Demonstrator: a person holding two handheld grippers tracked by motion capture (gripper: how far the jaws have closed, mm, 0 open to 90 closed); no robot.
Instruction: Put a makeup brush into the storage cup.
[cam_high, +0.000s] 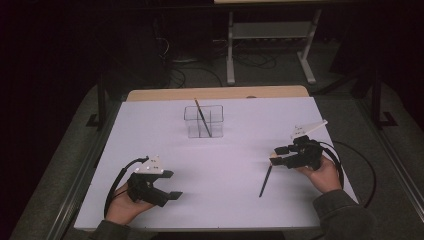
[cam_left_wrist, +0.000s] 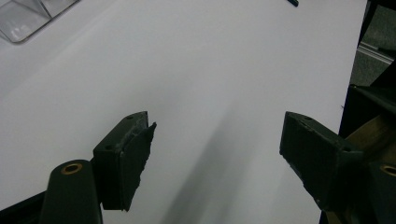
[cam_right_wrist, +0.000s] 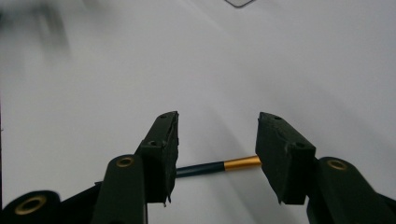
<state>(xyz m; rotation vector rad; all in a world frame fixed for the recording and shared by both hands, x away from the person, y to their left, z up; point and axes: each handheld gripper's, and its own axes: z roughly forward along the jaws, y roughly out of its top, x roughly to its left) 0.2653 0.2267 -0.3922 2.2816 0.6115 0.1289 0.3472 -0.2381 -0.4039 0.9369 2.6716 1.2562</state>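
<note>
At about seven o'clock on the white table (cam_high: 225, 200), your left gripper (cam_high: 172, 195) rests with its jaws spread wide and nothing between them; in the left gripper view only bare tabletop lies between the pads. It is well away from the work and poses little risk unless you swing it across.

Toward twelve o'clock stands the clear acrylic organizer (cam_high: 203, 121), with one dark pencil (cam_high: 202, 117) leaning inside it. If you bring the next one in too steeply, you may knock that pencil or tip the light box.

Over at four o'clock, your right gripper (cam_high: 274, 156) straddles the second pencil (cam_high: 265, 181), which lies flat on the table. The right gripper view shows its jaws about half open around the gold ferrule (cam_right_wrist: 241, 163) end, pads not yet pressing. Since you are catching it near one end, the long shaft could pivot or droop when you lift, and a round body may roll out if you close off-centre.
</note>
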